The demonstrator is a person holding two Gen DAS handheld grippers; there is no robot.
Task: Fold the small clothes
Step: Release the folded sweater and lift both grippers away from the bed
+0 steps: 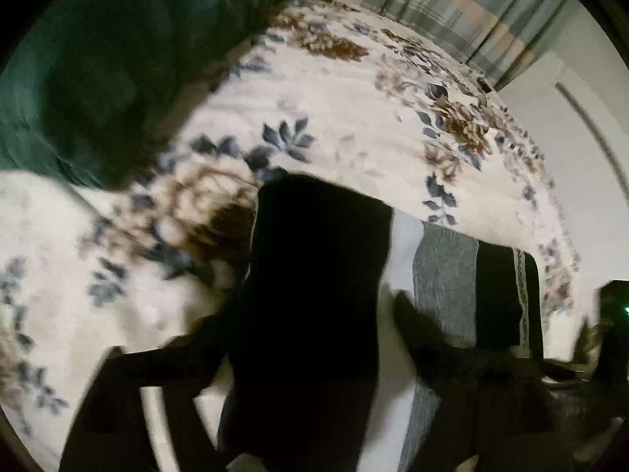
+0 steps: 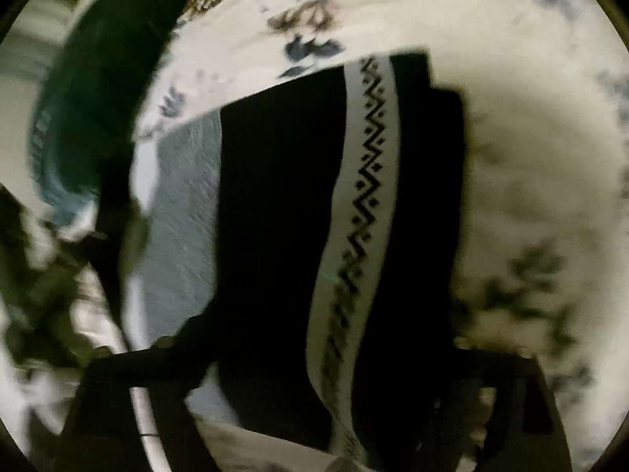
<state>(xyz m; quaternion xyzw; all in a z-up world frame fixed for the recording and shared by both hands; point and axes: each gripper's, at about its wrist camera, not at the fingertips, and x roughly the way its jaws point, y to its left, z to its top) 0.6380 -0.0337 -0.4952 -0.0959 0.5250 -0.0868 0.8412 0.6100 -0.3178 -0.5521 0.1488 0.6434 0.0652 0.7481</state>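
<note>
A small striped garment (image 1: pixel 440 283), with black, white and grey bands and a white zigzag strip (image 2: pixel 365 181), hangs off a floral bedspread (image 1: pixel 354 118). My left gripper (image 1: pixel 298 346) has its fingers (image 1: pixel 165 358) apart with a black part of the garment (image 1: pixel 318 275) between them; the grip itself is hidden. My right gripper (image 2: pixel 326 358) has dark fingers (image 2: pixel 157 365) either side of the black and zigzag bands; contact is hidden by the cloth. Both views are blurred.
A dark green cushion or garment (image 1: pixel 118 59) lies on the bed at the upper left, also in the right wrist view (image 2: pixel 102 90). Striped curtains (image 1: pixel 464 11) hang behind the bed. A white wall (image 1: pixel 570 137) is at the right.
</note>
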